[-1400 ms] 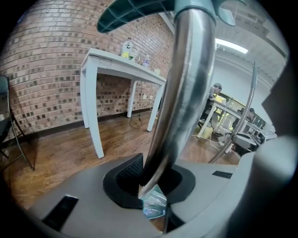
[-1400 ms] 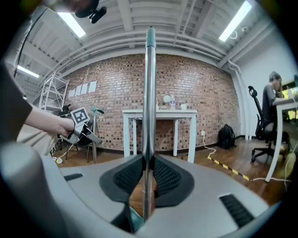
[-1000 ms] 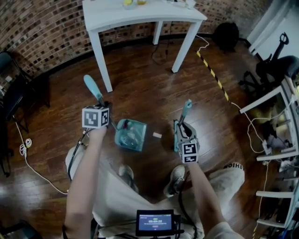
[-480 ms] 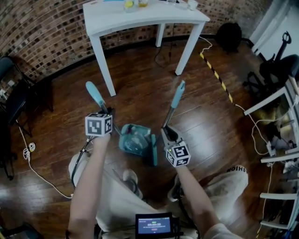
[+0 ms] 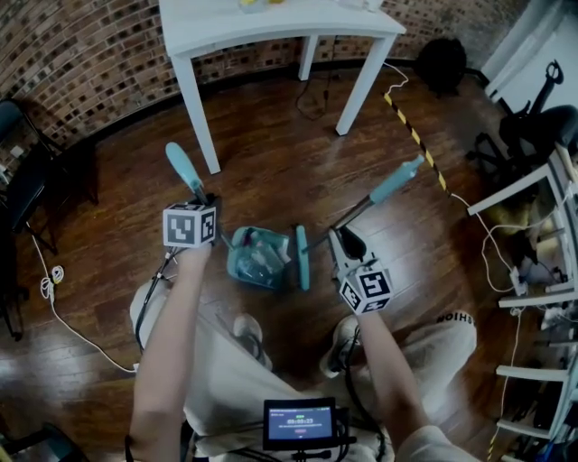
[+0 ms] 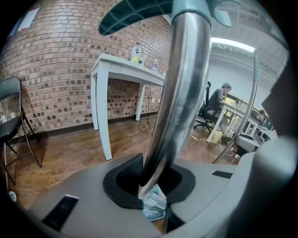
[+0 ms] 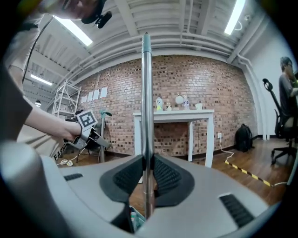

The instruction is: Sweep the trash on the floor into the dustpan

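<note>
L gripper (image 6: pixel 151 180) jaws clamped on dustpan handle (image 6: pixel 179 93); R gripper (image 7: pixel 146 173) jaws pinching broom pole (image 7: pixel 146 107). Centre of head view: teal dustpan (image 5: pixel 237 268) on wood floor (image 5: pixel 271 162), trash (image 5: pixel 261 254) inside it, broom head (image 5: pixel 302 259) against the pan's right edge, pole slanting to upper right. White table (image 5: pixel 271 25) at top.

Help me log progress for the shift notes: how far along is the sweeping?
Done: trash lies inside the dustpan, with the broom head at its mouth. In hand: the left gripper is shut on the dustpan handle, the right gripper on the broom handle. Left: I see no loose scrap on the floor beside the pan, so probably only lifting away.
</note>
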Demonstrator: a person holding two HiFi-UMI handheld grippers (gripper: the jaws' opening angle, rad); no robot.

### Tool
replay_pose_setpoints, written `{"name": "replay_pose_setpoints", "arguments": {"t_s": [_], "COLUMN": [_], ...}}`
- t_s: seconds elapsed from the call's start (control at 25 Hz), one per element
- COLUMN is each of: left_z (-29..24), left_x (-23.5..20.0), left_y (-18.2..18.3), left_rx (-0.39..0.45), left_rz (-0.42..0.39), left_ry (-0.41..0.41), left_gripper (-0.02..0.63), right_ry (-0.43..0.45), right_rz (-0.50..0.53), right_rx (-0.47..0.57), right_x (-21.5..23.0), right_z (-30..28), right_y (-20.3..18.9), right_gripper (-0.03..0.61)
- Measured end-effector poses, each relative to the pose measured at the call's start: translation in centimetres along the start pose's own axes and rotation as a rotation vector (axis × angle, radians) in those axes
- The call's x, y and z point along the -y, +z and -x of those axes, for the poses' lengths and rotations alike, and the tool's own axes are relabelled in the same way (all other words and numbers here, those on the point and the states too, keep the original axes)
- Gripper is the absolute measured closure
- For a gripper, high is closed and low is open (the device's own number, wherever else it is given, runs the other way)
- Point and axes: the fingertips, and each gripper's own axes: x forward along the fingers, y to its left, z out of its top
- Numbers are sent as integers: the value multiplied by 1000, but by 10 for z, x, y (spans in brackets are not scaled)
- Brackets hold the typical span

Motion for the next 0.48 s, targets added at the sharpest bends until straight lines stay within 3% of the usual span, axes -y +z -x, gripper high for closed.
{"name": "replay_pose_setpoints", "arguments": {"t_s": [0.2,0.48], "left_z": [-2,-1], "left_x": [4,8], "left_y": [4,-5], "left_rx": [-6,-17], "left_rz": [-10,-5], "left_ry": [-21,-33], "left_gripper": [561,561], "right_ry": [-29,-43], "right_rz": [43,72], "right_rx": [-27,-180], "right_x": [10,-1], "right_z": [7,28], "right_y": [-10,-48], "right_gripper": [488,488]}}
